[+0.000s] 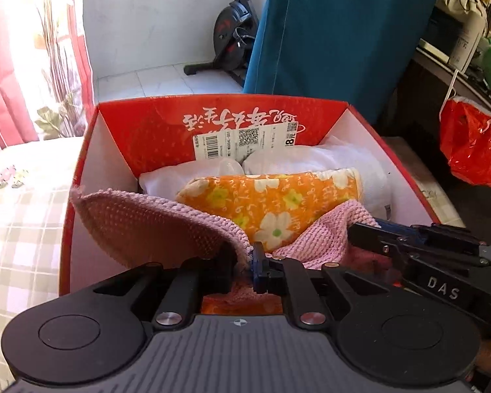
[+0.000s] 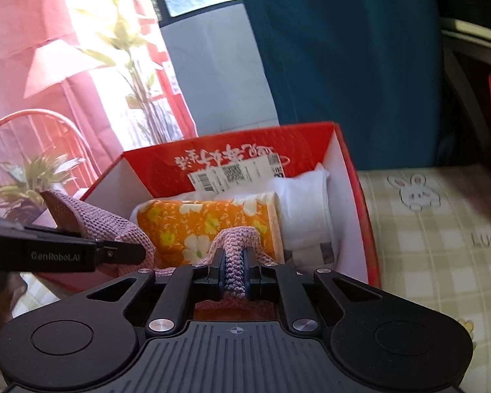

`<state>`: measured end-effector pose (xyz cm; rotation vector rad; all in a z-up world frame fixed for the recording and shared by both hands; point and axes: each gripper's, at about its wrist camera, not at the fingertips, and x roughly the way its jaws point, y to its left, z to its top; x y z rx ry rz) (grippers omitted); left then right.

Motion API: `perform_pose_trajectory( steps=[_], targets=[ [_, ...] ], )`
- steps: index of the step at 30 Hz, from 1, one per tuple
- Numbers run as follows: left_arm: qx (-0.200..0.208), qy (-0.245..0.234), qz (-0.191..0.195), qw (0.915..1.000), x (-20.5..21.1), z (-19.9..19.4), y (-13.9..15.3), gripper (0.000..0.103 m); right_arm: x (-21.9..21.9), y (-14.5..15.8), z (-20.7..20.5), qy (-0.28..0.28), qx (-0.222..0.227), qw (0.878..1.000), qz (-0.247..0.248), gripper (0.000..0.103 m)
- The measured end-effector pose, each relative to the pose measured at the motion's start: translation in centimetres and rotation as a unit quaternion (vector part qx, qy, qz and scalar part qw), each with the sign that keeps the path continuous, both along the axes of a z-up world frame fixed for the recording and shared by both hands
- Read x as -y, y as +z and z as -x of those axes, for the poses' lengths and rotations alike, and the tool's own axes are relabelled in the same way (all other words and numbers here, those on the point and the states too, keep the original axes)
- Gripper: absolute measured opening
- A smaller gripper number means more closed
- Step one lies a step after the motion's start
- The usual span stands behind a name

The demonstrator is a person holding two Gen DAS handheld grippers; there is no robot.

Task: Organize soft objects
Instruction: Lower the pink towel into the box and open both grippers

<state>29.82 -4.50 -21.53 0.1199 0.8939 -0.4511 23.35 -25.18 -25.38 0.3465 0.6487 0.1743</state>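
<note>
A red cardboard box (image 1: 111, 150) (image 2: 356, 177) stands on the bed. Inside lie an orange flowered cloth (image 1: 271, 199) (image 2: 193, 226) and white rolled cloths (image 1: 311, 160) (image 2: 307, 209) behind it. A pink knitted cloth (image 1: 140, 226) (image 2: 235, 245) hangs over the box's near part. My left gripper (image 1: 258, 271) is shut on one edge of the pink cloth, low at the box's near side. My right gripper (image 2: 235, 275) is shut on a bunched fold of the same cloth; it also shows in the left wrist view (image 1: 392, 242), at the right.
A checked bedspread (image 2: 435, 229) (image 1: 23, 235) lies under the box. A teal curtain (image 1: 337, 32) hangs behind. A red plastic bag (image 1: 471, 144) hangs at the right. An exercise bike (image 1: 232, 32) stands on the far floor. Red curtains (image 2: 26, 32) and a plant (image 2: 32, 177) are at the left.
</note>
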Motion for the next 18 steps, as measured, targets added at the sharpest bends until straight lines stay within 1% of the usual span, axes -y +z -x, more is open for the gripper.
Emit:
perform_pose_trajectory(
  steps=[1,2,3,4,5,7,10,12,15,18],
  targets=[
    [0.009,-0.004,-0.004,0.9999,0.3,0.2,0.1,0.015,0.1,0.0,0.1,-0.002,0.002,1.000,-0.002,0.013],
    [0.019,-0.007,-0.005,0.9998,0.4,0.4,0.4,0.021,0.1,0.2,0.5,-0.005,0.011,1.000,-0.002,0.017],
    [0.024,-0.009,-0.003,0.9997,0.4,0.6,0.6,0.023,0.1,0.4,0.9,-0.007,0.023,1.000,0.000,0.021],
    [0.028,-0.008,0.003,0.9996,0.2,0.8,0.9,0.033,0.2,0.7,1.2,-0.009,0.036,0.999,0.005,0.027],
    [0.033,-0.006,0.011,0.9994,0.0,1.0,1.2,0.042,0.1,1.1,1.6,-0.012,0.049,0.999,0.015,0.031],
    [0.054,0.002,0.033,0.9980,-0.6,1.9,2.3,0.044,0.2,1.9,2.7,-0.014,0.070,0.997,0.030,0.035],
    [0.087,0.006,0.056,0.9946,-1.5,3.9,4.0,0.046,0.4,2.7,5.1,-0.017,0.100,0.994,0.028,0.036],
    [0.103,0.006,0.062,0.9927,-2.0,5.4,4.6,0.048,0.3,2.7,6.8,-0.016,0.109,0.994,0.027,0.036],
    [0.114,0.000,0.072,0.9909,-2.7,7.7,4.9,0.048,0.1,2.4,9.2,-0.016,0.119,0.992,0.034,0.036],
    [0.122,-0.005,0.077,0.9895,-3.5,10.0,4.6,0.049,-0.1,1.8,11.4,-0.020,0.122,0.992,0.031,0.036]
  ],
)
